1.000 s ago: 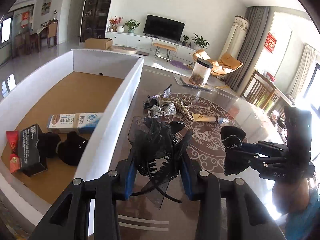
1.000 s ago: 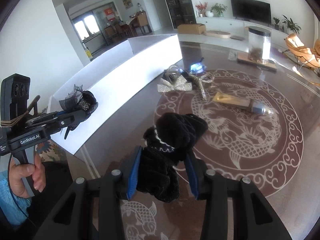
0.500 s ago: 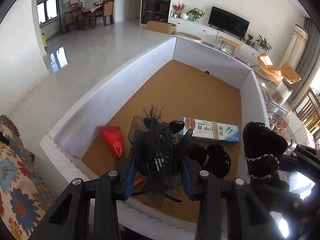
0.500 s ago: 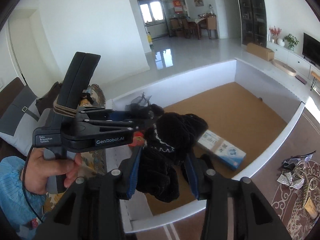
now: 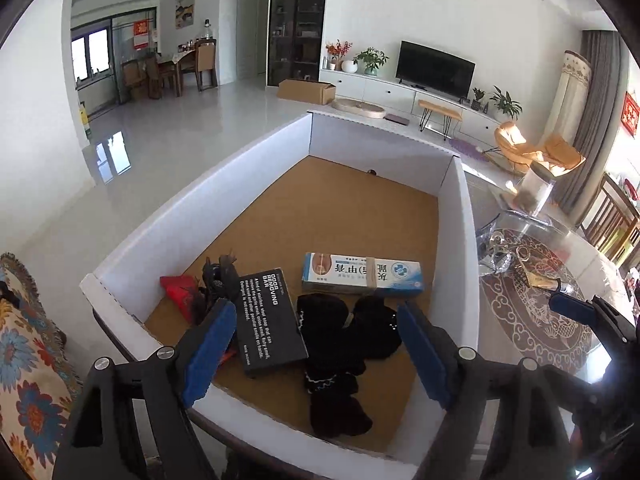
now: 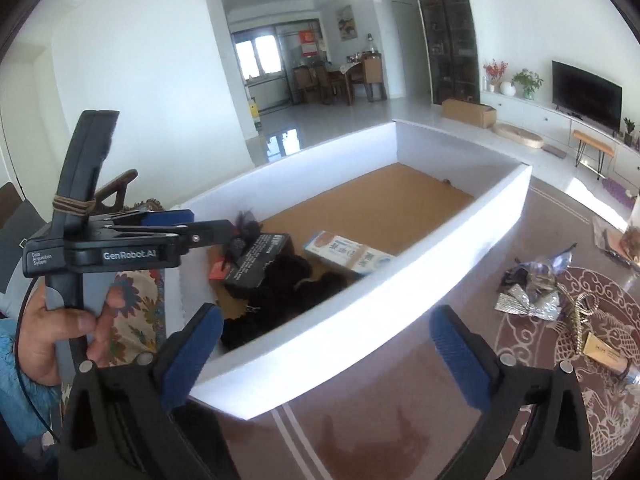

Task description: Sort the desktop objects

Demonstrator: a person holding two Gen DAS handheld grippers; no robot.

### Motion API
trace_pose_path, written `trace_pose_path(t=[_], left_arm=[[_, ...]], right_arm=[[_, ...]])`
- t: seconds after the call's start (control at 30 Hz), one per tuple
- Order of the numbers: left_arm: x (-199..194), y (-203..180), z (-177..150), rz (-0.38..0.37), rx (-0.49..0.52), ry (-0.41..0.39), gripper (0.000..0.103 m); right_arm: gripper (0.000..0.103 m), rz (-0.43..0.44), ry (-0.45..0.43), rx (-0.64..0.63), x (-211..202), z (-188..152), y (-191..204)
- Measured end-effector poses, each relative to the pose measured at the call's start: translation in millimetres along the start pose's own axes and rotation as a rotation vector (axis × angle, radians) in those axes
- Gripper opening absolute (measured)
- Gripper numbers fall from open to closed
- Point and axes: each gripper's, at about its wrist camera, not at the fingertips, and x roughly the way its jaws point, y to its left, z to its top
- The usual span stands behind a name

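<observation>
Both black items that were pinched a second ago have been let go over the box (image 5: 460, 216), and both sets of tongs are now seen opening with nothing between the pads. On the left, the left gripper (image 5: 316, 344) is held above the near end of the box, its jaws spread; the black hair clip (image 5: 218, 276) has come to rest beside the red packet (image 5: 178, 292), against the black carton (image 5: 268, 316). Further right in the box lie the black socks (image 5: 340, 344), piled just in front of the blue-and-white toothpaste box (image 5: 362, 274); the far half of the brown floor is bare. The right gripper (image 6: 324, 352) is held nearer the table side, jaws wide, straddling the white wall as seen from its own camera. On the patterned table (image 6: 400, 380), well apart from the box, a cluster is left to be sorted: a silver bow (image 6: 528, 300), a gold clip (image 6: 584, 312) and a small tube (image 6: 608, 356). Trouble could arise if a gripper is swung back toward the table too low, since the thin wall could be caught and the box dragged. The glossy tabletop may also let the small pieces slide away from closing pads.
</observation>
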Motion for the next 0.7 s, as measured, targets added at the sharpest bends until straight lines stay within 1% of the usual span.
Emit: trace_pose_path(t=[0.07,0.13,0.23,0.37,0.5,0.63,0.7], left_arm=[[-12,-27,-1,-0.02,0.038,-0.029,0.086],[-22,-54,-2,-0.043,0.07,-0.056,0.099],[-33,-94,-4,-0.075,0.127,-0.089,0.1],[-39,-141,-6,-0.072,0.222,-0.103,0.1],[-41,-172,-10,-0.071,0.286,-0.109,0.1],[-41,-191,-16,-0.055,0.337,-0.115,0.1],[-37,-197,-18,-0.046,0.355,-0.109,0.1]], right_arm=[[0.103,-0.073,0.003,0.052,-18,-23,-31],[0.103,-0.158,0.025,0.098,-35,-50,-67],[0.103,-0.273,0.087,0.175,-59,-91,-117],[0.103,-0.365,0.125,0.288,-95,-138,-170],[0.103,-0.424,0.145,0.349,-117,-170,-196],[0.103,-0.45,0.144,0.368,-126,-184,-203],[0.103,-0.442,0.138,0.375,-128,-186,-205]])
